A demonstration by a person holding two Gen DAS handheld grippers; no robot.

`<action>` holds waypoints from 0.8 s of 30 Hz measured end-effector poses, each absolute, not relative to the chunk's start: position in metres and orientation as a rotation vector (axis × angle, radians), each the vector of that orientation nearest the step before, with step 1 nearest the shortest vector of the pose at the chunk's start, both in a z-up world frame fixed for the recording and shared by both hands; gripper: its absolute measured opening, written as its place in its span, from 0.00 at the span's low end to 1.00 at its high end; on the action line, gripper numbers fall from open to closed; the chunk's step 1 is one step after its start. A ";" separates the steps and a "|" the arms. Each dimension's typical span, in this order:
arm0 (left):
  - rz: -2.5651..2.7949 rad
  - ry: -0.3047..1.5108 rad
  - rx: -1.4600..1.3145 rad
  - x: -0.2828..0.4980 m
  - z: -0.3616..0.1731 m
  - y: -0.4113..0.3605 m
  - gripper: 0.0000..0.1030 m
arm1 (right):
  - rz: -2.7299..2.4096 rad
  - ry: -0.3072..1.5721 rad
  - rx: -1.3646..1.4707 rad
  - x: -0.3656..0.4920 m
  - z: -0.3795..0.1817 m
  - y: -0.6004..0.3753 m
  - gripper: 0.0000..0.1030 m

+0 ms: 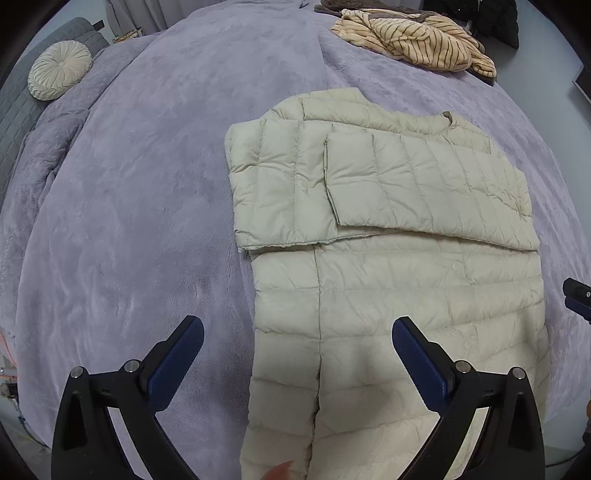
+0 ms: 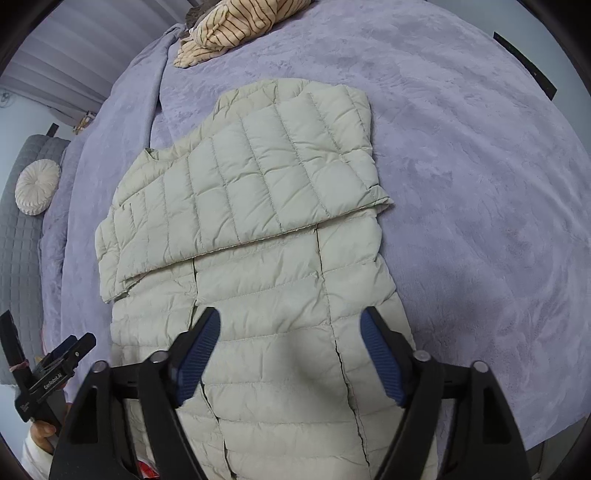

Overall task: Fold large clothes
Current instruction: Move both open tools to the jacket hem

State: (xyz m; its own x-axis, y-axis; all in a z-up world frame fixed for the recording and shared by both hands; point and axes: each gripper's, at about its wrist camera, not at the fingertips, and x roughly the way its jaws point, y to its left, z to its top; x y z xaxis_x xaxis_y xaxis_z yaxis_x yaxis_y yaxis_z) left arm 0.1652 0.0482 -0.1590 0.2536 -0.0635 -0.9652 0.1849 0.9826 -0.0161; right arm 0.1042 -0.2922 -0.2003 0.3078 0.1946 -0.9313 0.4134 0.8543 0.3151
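Note:
A pale beige quilted puffer jacket [image 1: 399,280] lies flat on the purple blanket, collar at the far end, both sleeves folded across its chest. It also shows in the right wrist view [image 2: 258,258]. My left gripper [image 1: 297,328] is open and empty, hovering above the jacket's lower left edge. My right gripper [image 2: 290,321] is open and empty, hovering above the jacket's lower body. The left gripper also shows at the lower left of the right wrist view [image 2: 61,356]; part of the right one shows at the right edge of the left wrist view [image 1: 578,299].
The purple fleece blanket [image 1: 147,206] covers the bed. A striped tan garment [image 1: 417,40] lies crumpled at the far end, also in the right wrist view [image 2: 229,29]. A round cream cushion [image 1: 59,74] sits on a grey quilted headboard at far left.

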 end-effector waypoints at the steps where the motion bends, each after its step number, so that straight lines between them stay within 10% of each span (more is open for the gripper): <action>1: -0.171 1.310 0.107 0.163 -0.160 0.051 0.99 | -0.156 1.265 0.565 0.102 -0.198 -0.291 0.85; 4: -0.167 1.327 0.116 0.155 -0.162 0.057 0.99 | -0.154 1.251 0.565 0.093 -0.192 -0.290 0.99; 24: -0.406 1.554 0.056 0.089 -0.210 0.111 0.99 | -0.179 1.419 0.774 -0.011 -0.237 -0.331 1.00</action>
